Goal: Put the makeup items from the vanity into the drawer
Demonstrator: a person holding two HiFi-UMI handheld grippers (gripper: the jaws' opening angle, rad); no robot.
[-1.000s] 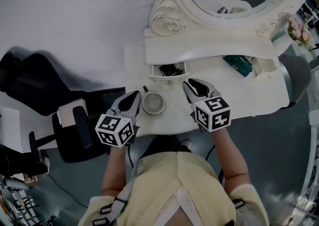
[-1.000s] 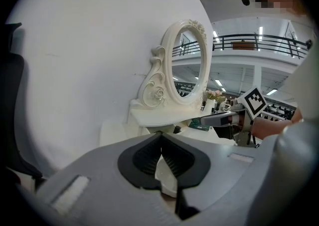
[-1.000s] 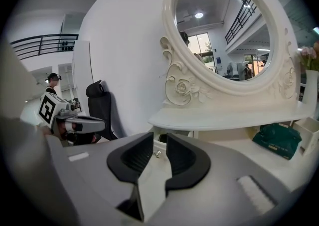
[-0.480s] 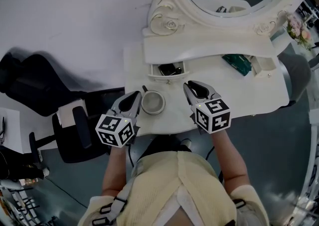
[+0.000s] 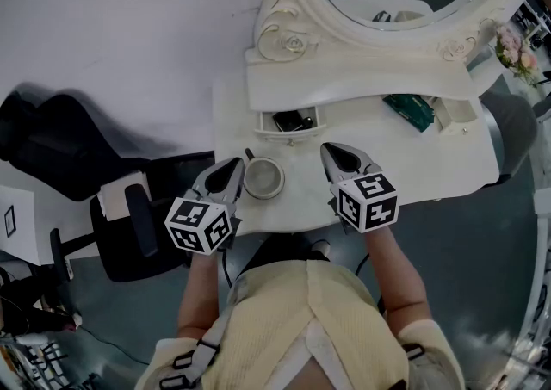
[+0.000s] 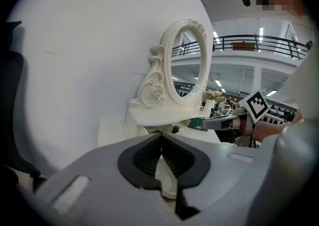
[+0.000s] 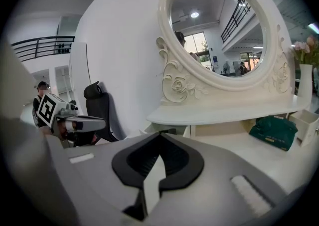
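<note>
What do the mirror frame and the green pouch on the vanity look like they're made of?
Mirror frame: painted wood or moulded resin, I can't tell which; smooth white, with carved scrolls and a rose. Green pouch: probably soft fabric or faux leather, matte; its outline is rounded and slumped.

Dim, greyish head view; both gripper views fisheye-warped with dark corners.

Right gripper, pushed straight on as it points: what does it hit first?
Probably the small open white drawer under the mirror shelf, though depth is unclear. The right gripper has just closed its jaws on nothing.
</note>
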